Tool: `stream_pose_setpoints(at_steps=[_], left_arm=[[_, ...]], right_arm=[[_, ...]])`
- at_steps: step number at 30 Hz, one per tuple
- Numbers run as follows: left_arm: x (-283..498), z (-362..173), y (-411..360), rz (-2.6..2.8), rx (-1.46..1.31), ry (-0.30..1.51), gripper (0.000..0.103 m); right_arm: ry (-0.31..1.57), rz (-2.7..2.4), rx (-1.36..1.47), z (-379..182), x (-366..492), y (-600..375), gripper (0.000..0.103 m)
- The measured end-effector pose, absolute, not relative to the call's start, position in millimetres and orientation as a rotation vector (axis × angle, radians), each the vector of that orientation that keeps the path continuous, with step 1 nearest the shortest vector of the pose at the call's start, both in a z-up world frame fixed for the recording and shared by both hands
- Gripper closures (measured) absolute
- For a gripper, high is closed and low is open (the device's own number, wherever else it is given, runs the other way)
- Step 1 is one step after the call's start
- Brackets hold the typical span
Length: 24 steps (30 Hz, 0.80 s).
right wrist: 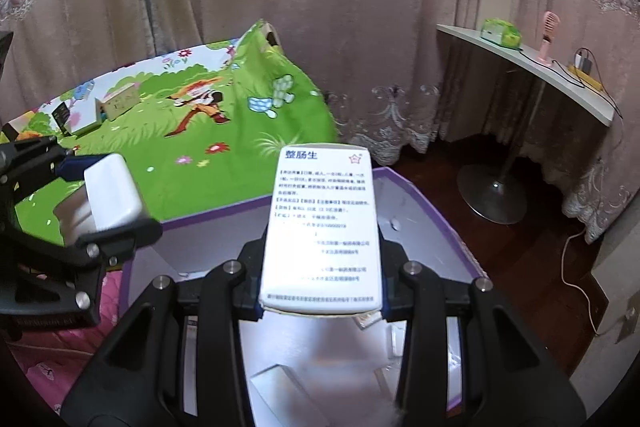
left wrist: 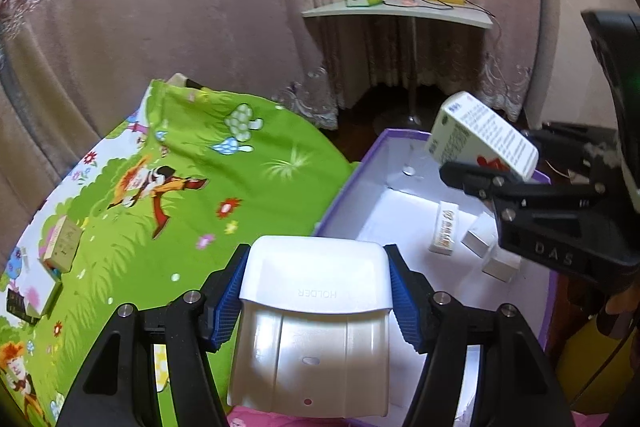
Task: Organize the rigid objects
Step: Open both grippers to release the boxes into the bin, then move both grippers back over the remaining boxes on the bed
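My left gripper (left wrist: pixel 316 291) is shut on a white plastic holder (left wrist: pixel 314 331), its blue pads (left wrist: pixel 228 307) pressing both sides, above the near left edge of a purple-rimmed white box (left wrist: pixel 348 195). My right gripper (right wrist: pixel 320 287) is shut on a white medicine carton (right wrist: pixel 322 223) with printed text, held over the same box (right wrist: pixel 444 227). In the left wrist view that carton (left wrist: pixel 484 135) hangs above the box's far right side, in the right gripper (left wrist: pixel 484 183). The right wrist view has the left gripper (right wrist: pixel 96 211) with the holder (right wrist: pixel 110 193) at left. Small white cartons (left wrist: pixel 446 233) lie inside the box.
A green cartoon-print cloth (left wrist: pixel 192 187) covers the surface left of the box, with a tan carton (left wrist: pixel 64 245) and a dark box (left wrist: pixel 24 301) on it. Curtains hang behind. A side table (left wrist: pixel 400 13) holds a green box, a pink fan and a power strip.
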<state>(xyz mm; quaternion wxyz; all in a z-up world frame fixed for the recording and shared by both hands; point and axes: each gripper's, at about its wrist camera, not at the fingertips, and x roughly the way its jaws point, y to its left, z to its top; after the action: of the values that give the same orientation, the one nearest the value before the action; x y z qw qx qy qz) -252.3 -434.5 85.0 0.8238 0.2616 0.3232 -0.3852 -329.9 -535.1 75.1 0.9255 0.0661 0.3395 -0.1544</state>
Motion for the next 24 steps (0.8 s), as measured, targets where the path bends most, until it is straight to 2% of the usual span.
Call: stream_pose_setpoints(at_steps=[14, 15, 16, 18, 24], left_arm=[[-255.2, 86.2, -434.0, -0.915, 0.472, 0.686, 0.038], [-252.3, 86.8, -431.0, -0.917, 0.449, 0.688, 0.038], [-249.2, 87.0, -428.3, -0.911, 0.43, 0.691, 0.036], [-240.9, 86.4, -419.8, -0.897, 0.399, 0.703, 0.028], [-188.2, 73.2, -353.7, -0.688, 0.325, 0.705, 0.025]], right_arm=[[0.745, -0.353, 0.098, 75.1, -330.7, -534.9, 0.059], [0.748, -0.363, 0.098, 75.8, -329.4, -536.1, 0.056], [0.749, -0.372, 0.101, 76.9, -329.1, -536.6, 0.045], [0.747, -0.392, 0.104, 80.5, -326.3, -536.3, 0.03], [0.762, -0.308, 0.034, 87.2, -291.4, -499.8, 0.028]])
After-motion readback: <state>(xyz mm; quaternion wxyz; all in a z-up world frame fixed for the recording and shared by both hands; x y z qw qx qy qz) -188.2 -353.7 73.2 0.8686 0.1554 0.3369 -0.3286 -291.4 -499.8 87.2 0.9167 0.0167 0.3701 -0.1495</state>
